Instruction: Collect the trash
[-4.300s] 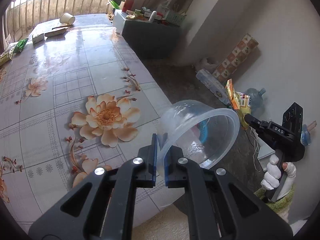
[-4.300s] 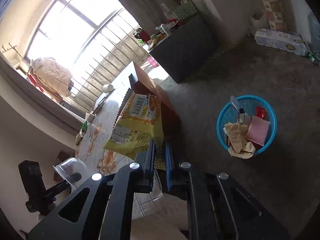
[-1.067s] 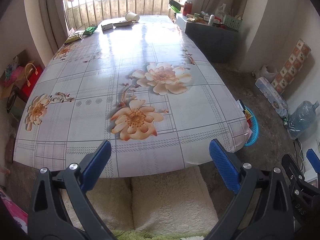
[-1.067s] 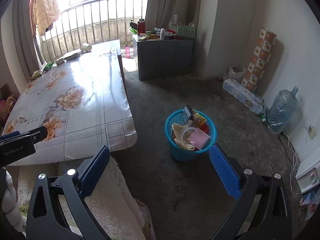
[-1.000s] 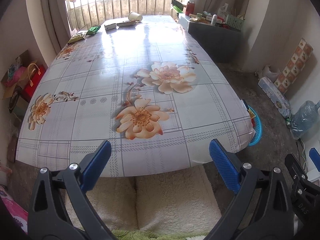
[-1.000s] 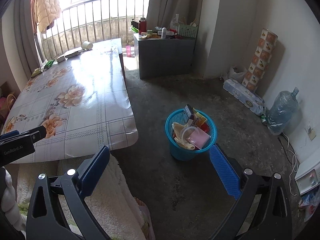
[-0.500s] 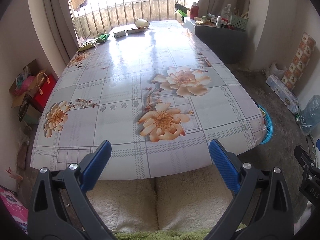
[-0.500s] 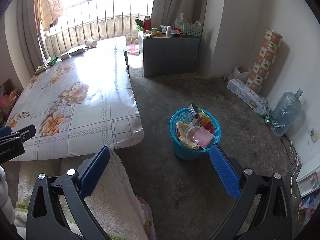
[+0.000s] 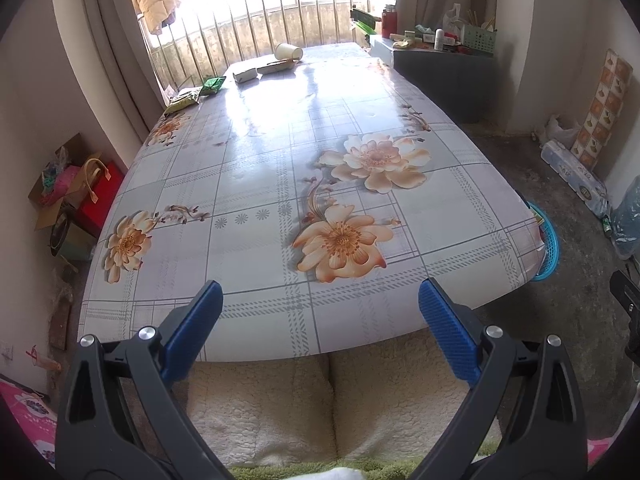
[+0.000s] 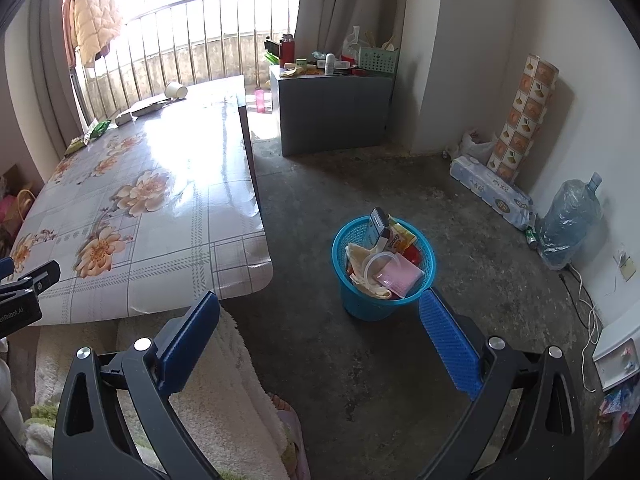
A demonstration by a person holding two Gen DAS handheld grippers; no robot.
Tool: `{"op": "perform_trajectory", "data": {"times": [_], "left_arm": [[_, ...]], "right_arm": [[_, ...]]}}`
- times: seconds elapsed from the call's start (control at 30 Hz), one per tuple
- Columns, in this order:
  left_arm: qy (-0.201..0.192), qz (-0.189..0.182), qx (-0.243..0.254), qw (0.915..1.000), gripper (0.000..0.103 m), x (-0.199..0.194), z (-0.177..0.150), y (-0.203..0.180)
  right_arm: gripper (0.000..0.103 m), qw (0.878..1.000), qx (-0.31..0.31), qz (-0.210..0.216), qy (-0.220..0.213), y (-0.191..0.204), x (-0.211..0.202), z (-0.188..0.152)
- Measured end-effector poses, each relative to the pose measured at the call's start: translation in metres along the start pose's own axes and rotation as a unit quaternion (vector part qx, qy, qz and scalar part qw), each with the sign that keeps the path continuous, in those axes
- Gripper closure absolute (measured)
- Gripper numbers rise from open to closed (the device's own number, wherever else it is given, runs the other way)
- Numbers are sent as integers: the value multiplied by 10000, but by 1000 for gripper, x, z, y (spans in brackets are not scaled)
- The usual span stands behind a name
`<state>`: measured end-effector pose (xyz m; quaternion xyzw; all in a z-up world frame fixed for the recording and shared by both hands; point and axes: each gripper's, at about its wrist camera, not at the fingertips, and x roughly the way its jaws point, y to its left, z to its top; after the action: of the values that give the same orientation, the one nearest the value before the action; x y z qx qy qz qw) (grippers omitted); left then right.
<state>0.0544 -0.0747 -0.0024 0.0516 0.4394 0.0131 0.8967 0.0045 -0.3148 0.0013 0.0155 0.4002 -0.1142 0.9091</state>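
Our left gripper (image 9: 320,312) and right gripper (image 10: 320,320) are both wide apart, holding nothing. Only the right view shows inside the round blue plastic basket (image 10: 424,276), mid-frame: full of trash. The left view shows just its rim (image 9: 550,248) behind the flowery table (image 9: 280,184).

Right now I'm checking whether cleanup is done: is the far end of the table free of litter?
No, a tipped paper cup, a small box and green wrappers lie at the table's window end.
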Motion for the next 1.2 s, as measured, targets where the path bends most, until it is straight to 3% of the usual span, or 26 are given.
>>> {"op": "perform_trajectory", "data": {"times": [1.2], "left_arm": [[-30, -24, -20, 10000, 9, -8, -2, 1]], "right_arm": [[6, 9997, -151, 119, -133, 10, -7, -2]]}}
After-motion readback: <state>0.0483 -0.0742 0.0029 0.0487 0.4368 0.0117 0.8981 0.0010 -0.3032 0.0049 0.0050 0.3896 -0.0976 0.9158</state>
